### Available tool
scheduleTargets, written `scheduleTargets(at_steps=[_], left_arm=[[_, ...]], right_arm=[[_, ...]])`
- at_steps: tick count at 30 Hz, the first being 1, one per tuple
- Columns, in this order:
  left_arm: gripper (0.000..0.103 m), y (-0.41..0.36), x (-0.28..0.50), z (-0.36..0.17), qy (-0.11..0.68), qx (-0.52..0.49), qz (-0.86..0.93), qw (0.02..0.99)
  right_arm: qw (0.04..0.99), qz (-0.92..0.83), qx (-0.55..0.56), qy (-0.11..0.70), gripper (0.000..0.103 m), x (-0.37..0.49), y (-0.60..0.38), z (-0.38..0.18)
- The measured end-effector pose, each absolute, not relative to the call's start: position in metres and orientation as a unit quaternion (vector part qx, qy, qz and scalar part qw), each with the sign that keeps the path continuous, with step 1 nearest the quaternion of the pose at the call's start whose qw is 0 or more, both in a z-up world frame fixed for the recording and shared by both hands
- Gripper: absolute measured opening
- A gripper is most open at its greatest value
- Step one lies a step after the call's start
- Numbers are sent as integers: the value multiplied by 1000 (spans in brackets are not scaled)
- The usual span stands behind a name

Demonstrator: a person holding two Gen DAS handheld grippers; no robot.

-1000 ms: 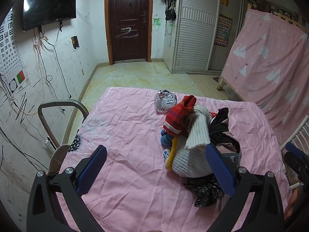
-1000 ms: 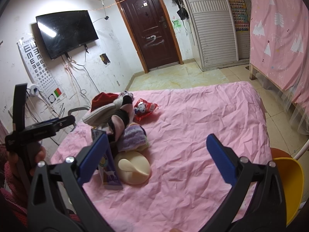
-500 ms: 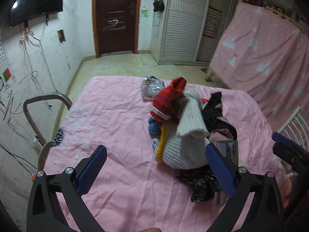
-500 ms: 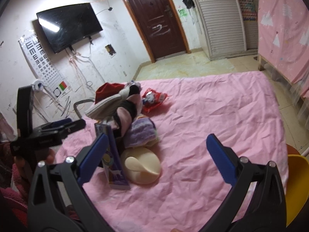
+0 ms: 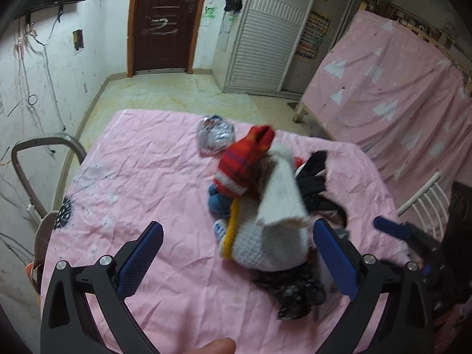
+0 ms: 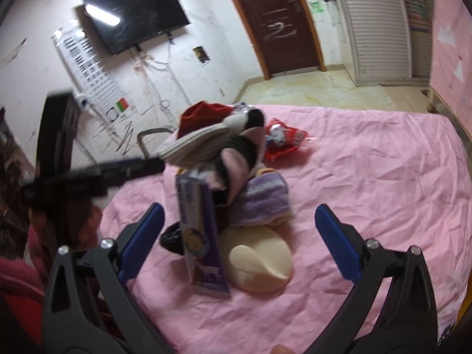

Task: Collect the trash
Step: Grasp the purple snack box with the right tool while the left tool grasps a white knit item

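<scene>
Both claws hang above a desk draped in a wrinkled pink cloth (image 5: 141, 177), each with its blue pads spread wide and nothing between them. The left claw (image 5: 236, 253) faces a heap of knitted clothes (image 5: 265, 206) near the middle of the desk, topped by a red striped sock (image 5: 244, 159). A crumpled black plastic bag (image 5: 295, 292) lies against the heap's near side, and a silvery snack wrapper (image 5: 215, 135) rests just beyond it, toward the far edge. The right claw (image 6: 239, 233) looks at the same heap from the other side: a purple carton (image 6: 200, 230) leans against it, a cream round lid (image 6: 259, 262) lies beside the carton, and a red snack wrapper (image 6: 283, 141) sits behind the clothes.
</scene>
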State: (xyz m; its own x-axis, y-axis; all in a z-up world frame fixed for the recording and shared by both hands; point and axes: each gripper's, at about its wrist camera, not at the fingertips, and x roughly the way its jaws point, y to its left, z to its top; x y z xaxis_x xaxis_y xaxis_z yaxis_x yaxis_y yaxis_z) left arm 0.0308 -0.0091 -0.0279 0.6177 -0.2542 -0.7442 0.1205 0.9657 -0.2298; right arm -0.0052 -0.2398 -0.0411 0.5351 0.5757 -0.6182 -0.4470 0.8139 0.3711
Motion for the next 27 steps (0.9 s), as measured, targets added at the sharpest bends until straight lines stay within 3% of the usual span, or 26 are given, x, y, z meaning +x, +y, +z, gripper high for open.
scheduleTargets(at_steps=[4,11,14,16,21,27], left_arm=[[81,-25,42,-20,427,-78,-121,893],[52,-47,63,-33,465,-75,-112,875],[35,-48,68,-41,476,-86,-113,868],[18,-46,69,-44,481,-94,-115,864],[4,-45,61,-35,460,-103,-127,873],[1,-53,50,-19,434,-90,-127,887]], right_arm=[[864,324,59,381,76,-12,-227,-41],[855,350,25,381,58,-19,-210,-46],[854,352,7,383,46,-20,-203,-49],[854,350,-2,386,30,-19,-198,-52],[857,354,-4,375,19,-24,-196,-54],[869,351,27,349,19,-30,-216,-44]])
